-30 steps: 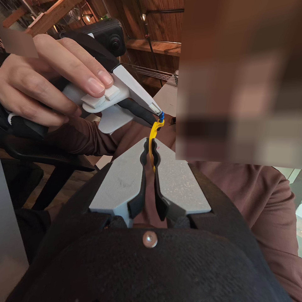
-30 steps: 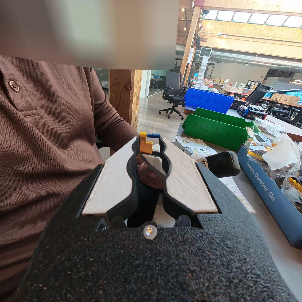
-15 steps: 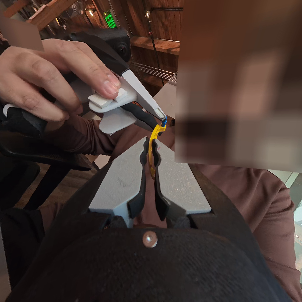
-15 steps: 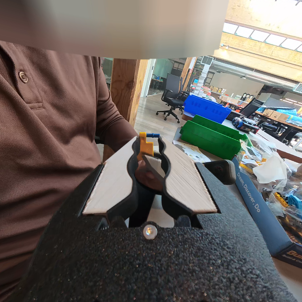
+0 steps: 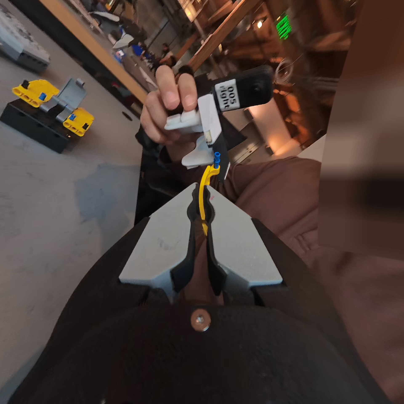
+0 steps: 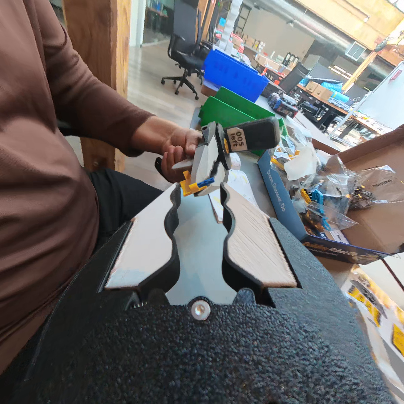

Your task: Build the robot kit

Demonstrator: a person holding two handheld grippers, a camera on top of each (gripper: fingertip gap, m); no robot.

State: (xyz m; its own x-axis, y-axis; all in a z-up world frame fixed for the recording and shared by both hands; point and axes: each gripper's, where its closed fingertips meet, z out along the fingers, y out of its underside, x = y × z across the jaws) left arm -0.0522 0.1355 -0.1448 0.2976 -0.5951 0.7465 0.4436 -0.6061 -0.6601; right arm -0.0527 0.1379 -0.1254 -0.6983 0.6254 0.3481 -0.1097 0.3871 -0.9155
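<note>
Yellow piece (image 5: 202,203): a thin, curved yellow plastic part is seen edge-on in the left wrist view, held up in the air above the counter (image 5: 65,185) and in front of a brown-sleeved person.
Blue pin (image 5: 216,160): 1 short blue pin is seated in the thicker far end of the yellow piece and sticks out past it.
Left hand-held gripper (image 5: 202,190): the jaws are drawn in narrow and clamped on the lower part of the yellow piece, whose far end is left free beyond the tips.
Right hand-held gripper (image 6: 200,188): the jaws are spread wide with nothing between them; the blue pin lies just beyond the tips, roughly in line with the gap. Whether a finger touches the pin cannot be told.
Hands: the right hand (image 5: 166,105) is wrapped on the white trigger of its tool, and the left hand (image 6: 175,150) is closed on the other handle.
THINGS, left wrist view: a part-built yellow and grey model (image 5: 52,105) is set on a black block (image 5: 32,126), well apart from both tools.
THINGS, right wrist view: a green bin (image 6: 227,111) and a blue bin (image 6: 231,74) are stood behind the tools; a dark blue box (image 6: 282,196), clear bags of small parts (image 6: 328,175) and a cardboard box (image 6: 382,175) are placed to the side, with printed sheets on the counter.
Look of the piece: smooth, rigid and slim, so only a small surface is offered to the pads.
</note>
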